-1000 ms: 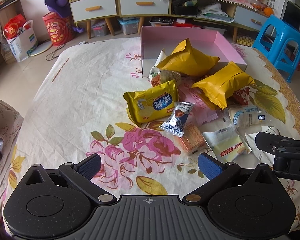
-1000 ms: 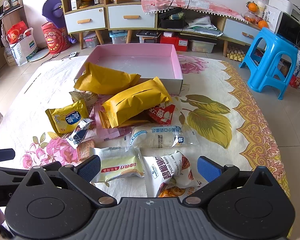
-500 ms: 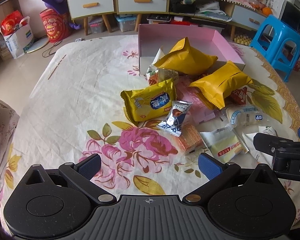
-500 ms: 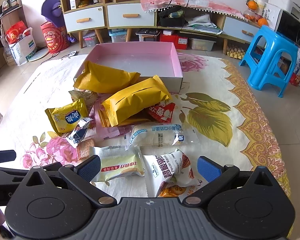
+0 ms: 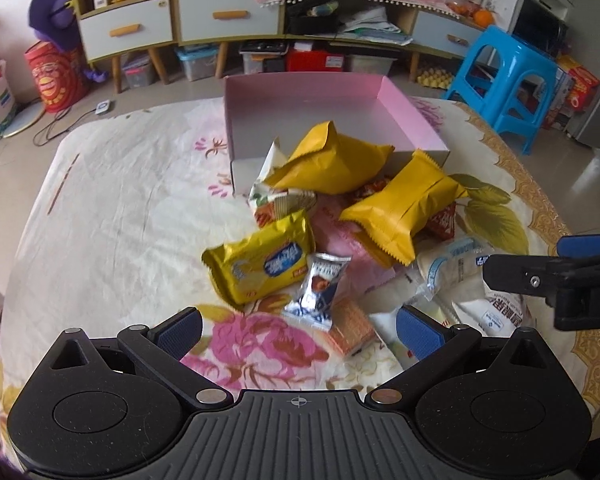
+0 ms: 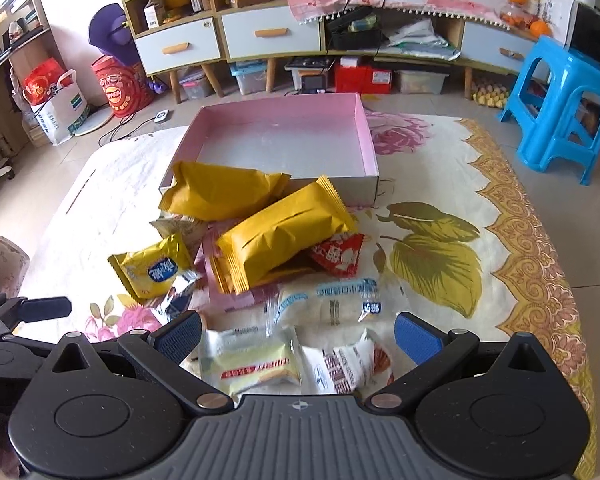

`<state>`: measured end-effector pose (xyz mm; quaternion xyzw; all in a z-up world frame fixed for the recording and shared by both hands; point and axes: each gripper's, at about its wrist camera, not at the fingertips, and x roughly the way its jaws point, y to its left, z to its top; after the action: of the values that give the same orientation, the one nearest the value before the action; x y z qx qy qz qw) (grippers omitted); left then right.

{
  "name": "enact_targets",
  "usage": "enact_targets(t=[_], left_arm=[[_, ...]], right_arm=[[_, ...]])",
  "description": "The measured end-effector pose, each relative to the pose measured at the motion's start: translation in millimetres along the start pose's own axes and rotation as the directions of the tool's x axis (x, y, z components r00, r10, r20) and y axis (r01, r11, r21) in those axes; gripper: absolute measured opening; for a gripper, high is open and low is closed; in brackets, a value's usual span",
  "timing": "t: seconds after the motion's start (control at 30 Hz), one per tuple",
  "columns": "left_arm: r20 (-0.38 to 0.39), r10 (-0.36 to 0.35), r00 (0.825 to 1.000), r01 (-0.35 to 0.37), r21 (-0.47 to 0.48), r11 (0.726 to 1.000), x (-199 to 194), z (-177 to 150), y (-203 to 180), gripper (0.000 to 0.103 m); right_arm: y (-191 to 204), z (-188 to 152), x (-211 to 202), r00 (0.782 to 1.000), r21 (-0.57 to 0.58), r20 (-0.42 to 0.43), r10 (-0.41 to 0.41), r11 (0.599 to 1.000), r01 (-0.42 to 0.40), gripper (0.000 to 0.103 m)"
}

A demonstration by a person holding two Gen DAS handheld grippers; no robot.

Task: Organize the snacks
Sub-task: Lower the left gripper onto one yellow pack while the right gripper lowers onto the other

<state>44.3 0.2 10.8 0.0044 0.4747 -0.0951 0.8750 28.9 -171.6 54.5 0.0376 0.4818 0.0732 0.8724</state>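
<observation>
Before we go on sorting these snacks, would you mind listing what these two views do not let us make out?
- Pink packets, left wrist view: mostly buried under the yellow bags; count unclear.
- White red-lettered packet, right wrist view: its near end is cut off by the right gripper body.
- Blue-and-yellow biscuit pack, left wrist view: label blurred, unreadable.

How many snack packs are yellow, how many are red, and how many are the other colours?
Big plain yellow bags: 2
Small yellow pack with blue label: 1
Red pack: 1
Silver-blue pack: 1
Orange wafer pack: 1
White or clear packs: 4
Pink packs: cannot count, mostly hidden
Total clearly visible: 10
</observation>
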Motion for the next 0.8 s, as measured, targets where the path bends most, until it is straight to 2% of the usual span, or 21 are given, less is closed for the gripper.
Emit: enact_targets(t=[0.3,0.43,0.67,0.8], left_arm=[[0.087,-0.118,0.989,0.115,0.044,0.992,17.8,30.3,12.5,0.103],[0.085,-0.168,0.982,0.163,0.063,0.985,30.1,39.1,12.2,0.102],[0.096,-0.186,0.978,0.177,0.093,0.980,44.5,52.2,8.6,0.101],[0.121,-0.158,0.980,0.142,0.134,0.981,50.5,57.2,4.7,0.101]], right_arm=[[-14.5,35.2,27.8,0.995,0.093,-0.041,0.090,0.992,-0.085,0.094],[-22.9,39.3,46.1,0.990,0.149,-0.066,0.121,0.983,-0.110,0.090],[-32.1,54.0,65.2,0.982,0.208,-0.081,0.169,0.967,-0.149,0.089],[-34.3,57.9,73.6,0.980,0.234,-0.089,0.177,0.960,-0.152,0.089]])
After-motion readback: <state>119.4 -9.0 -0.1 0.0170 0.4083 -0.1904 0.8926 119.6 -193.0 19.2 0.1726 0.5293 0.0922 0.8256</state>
